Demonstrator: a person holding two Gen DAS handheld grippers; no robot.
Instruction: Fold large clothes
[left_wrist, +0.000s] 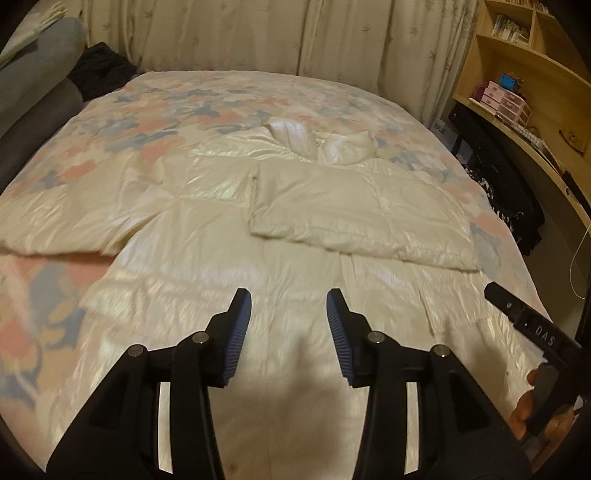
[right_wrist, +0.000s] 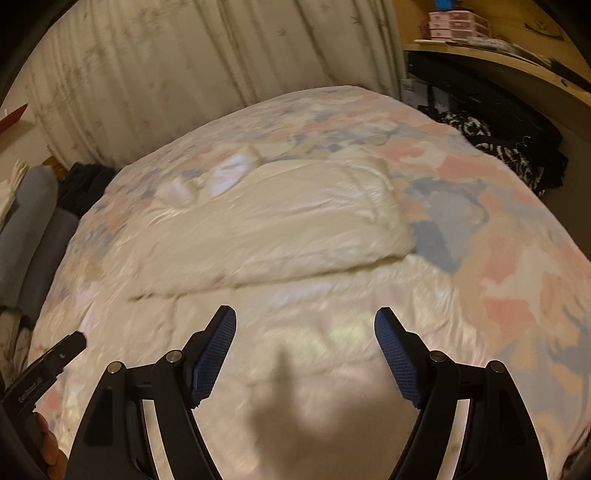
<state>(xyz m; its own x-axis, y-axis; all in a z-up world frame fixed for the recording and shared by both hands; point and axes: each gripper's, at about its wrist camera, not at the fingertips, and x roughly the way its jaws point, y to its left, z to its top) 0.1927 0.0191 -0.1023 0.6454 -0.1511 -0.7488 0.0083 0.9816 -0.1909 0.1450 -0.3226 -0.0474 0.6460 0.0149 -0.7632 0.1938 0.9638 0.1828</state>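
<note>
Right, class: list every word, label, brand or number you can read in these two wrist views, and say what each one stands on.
"DAS" – white letters on the black body of the right gripper, seen at the edge of the left wrist view.
White lettering on the left gripper in the right wrist view: too blurred to read.
Print on the white box beside the bed: too small to read.
Book spines on the shelf: too small to read.

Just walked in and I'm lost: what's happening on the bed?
A person holds a gripper in each hand over a cream puffer coat spread on the floral bedspread. One sleeve is already folded across the body; the other sleeve lies out flat. The left gripper and right gripper are both open, holding nothing.
</note>
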